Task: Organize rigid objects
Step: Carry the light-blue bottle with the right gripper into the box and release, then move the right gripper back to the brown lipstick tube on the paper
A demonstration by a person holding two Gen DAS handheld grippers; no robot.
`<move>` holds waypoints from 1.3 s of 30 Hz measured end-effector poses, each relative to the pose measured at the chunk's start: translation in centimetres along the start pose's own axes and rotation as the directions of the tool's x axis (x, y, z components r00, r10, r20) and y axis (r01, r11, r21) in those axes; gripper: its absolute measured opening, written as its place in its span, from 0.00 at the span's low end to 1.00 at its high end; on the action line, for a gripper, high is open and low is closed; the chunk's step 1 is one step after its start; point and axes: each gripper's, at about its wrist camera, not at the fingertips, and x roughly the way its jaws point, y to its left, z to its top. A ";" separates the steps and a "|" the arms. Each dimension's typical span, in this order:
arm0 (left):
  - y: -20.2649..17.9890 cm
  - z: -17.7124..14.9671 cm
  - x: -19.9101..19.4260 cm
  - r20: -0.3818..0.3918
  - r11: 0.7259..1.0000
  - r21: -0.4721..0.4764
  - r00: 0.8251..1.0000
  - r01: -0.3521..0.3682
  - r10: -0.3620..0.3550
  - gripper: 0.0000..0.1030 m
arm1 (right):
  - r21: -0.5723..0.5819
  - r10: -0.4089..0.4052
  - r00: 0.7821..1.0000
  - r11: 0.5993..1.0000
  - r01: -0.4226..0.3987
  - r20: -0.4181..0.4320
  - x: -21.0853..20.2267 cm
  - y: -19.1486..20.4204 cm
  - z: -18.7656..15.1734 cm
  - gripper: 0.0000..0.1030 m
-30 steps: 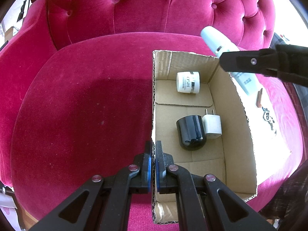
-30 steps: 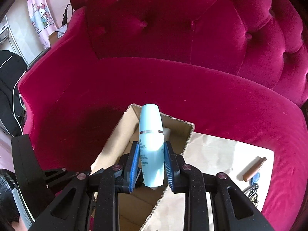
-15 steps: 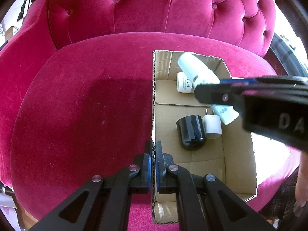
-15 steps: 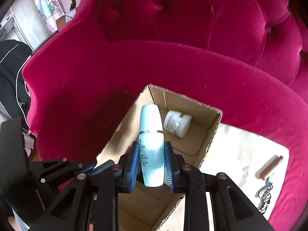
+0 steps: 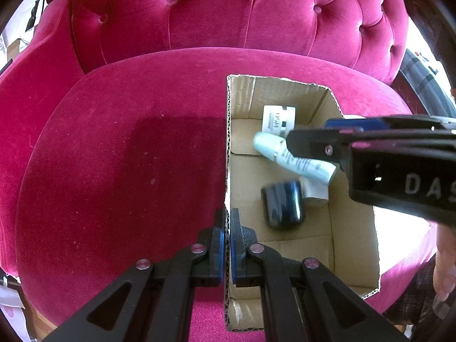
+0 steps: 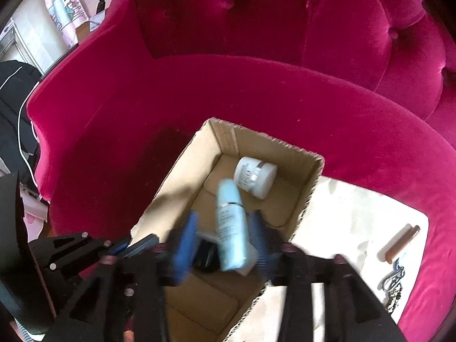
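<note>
Cardboard box [image 5: 353,245] wall at lower centre of the left wrist view sits pinched between the closed left gripper [image 5: 227,245]. Right of it, the pale blue bottle [image 6: 231,228] lies loose inside the box between the parted right gripper [image 6: 225,242] jaws. Smooth, hard plastic, probably light and slippery; grasp mid-body.

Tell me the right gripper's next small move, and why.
Probably lift the right gripper straight up out of the cardboard box. Its jaws look spread wide of the light blue bottle, which seems released among the white jar and black container. The left gripper pinches the box wall.
</note>
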 end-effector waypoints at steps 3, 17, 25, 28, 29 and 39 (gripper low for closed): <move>0.0 -0.1 0.0 0.000 1.000 0.000 1.000 0.002 -0.002 0.03 | 0.019 -0.017 0.999 1.000 0.017 0.030 -0.5 -0.6 0.1 0.75; 0.2 0.0 -0.1 -0.003 1.000 -0.001 1.000 -0.001 0.001 0.03 | 0.046 -0.087 0.995 0.995 0.085 0.042 -0.8 -1.3 0.0 1.00; 0.2 0.0 -0.1 -0.002 1.000 0.000 1.000 -0.002 0.002 0.03 | 0.070 -0.101 0.993 0.993 0.097 0.055 -1.6 -1.6 0.6 1.00; 0.2 0.0 -0.1 -0.002 1.000 -0.001 1.000 -0.001 0.001 0.03 | 0.085 -0.111 0.992 0.991 0.106 0.058 -2.8 -3.3 0.3 1.00; 0.2 0.0 -0.1 -0.003 1.000 -0.001 1.000 0.000 0.000 0.03 | 0.091 -0.118 0.991 0.989 0.113 0.058 -3.1 -3.5 0.3 1.00; 0.2 0.1 0.0 -0.002 1.000 -0.001 1.000 0.000 0.000 0.03 | 0.161 -0.183 0.980 0.972 0.170 0.072 -4.3 -7.1 0.3 1.00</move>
